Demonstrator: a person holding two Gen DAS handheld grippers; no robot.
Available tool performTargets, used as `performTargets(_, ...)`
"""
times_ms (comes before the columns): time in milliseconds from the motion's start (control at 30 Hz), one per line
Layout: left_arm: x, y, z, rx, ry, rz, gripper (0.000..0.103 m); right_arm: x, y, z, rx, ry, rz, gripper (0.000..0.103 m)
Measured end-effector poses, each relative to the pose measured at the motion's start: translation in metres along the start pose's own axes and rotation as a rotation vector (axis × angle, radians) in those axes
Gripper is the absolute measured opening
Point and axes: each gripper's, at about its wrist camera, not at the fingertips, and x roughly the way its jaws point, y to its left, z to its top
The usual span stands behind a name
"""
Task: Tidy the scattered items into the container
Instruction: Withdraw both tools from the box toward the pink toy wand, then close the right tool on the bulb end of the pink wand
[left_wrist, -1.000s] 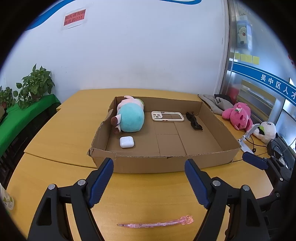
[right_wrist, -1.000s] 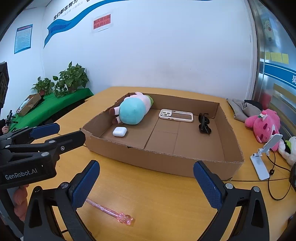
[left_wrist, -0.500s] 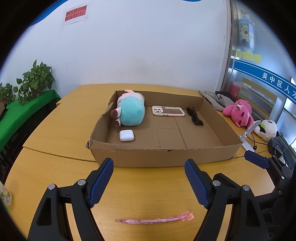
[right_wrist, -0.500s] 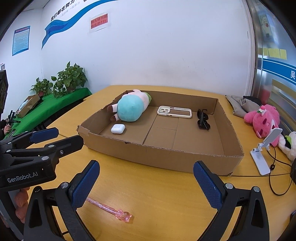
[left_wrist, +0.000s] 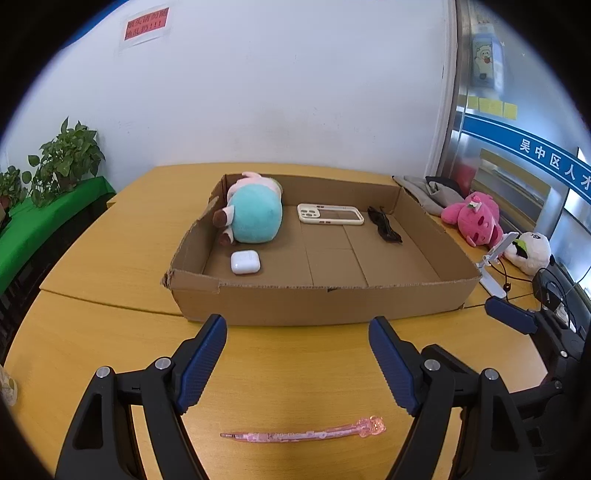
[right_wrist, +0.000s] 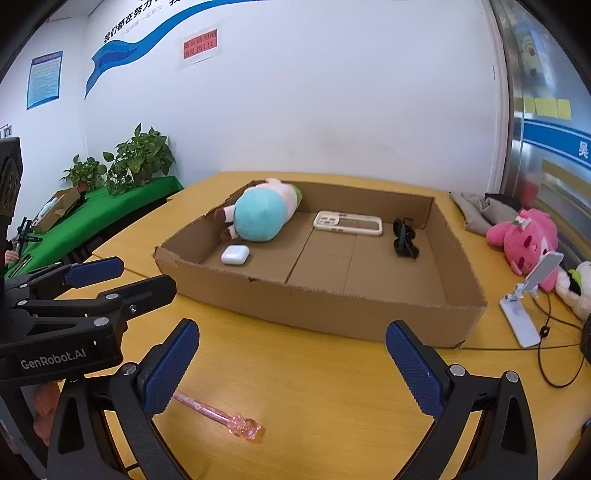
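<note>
Both grippers, left gripper (left_wrist: 297, 363) and right gripper (right_wrist: 291, 367), spread wide and empty, poised over pink pen (left_wrist: 303, 435), last item outside cardboard box (left_wrist: 321, 302).

In the left wrist view, bare table (left_wrist: 295, 373) fills the lower middle of the frame, crossed only by a pink pen (left_wrist: 303, 434) near the bottom. The cardboard box (left_wrist: 317, 306) spreads across the centre, its near wall barring a low approach. Inside, the right half of the floor lies open; a plush toy (left_wrist: 255, 216), earbud case (left_wrist: 245, 262), phone case (left_wrist: 330, 214) and sunglasses (left_wrist: 384, 229) crowd the left and back.
</note>
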Motion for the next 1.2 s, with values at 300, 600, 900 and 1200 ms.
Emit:
performTargets(300, 0.025, 0.027, -0.034, -0.072, 0.146, 0.022, 0.079, 0.049, 0.002, -0.031, -0.036, 0.160, 0.141, 0.103)
performTargets(600, 0.051, 0.036, -0.066, -0.137, 0.294, -0.017, 0.079, 0.088, 0.014, -0.060, -0.170, 0.317, 0.210, 0.102)
performTargets(900, 0.061, 0.044, -0.077, -0.192, 0.334, -0.040, 0.079, 0.096, 0.023, -0.071, -0.296, 0.364, 0.258, 0.071)
performTargets(1200, 0.065, 0.037, -0.074, -0.191, 0.337, -0.038, 0.079, 0.078, 0.018, -0.079, -0.257, 0.348, 0.215, 0.033)
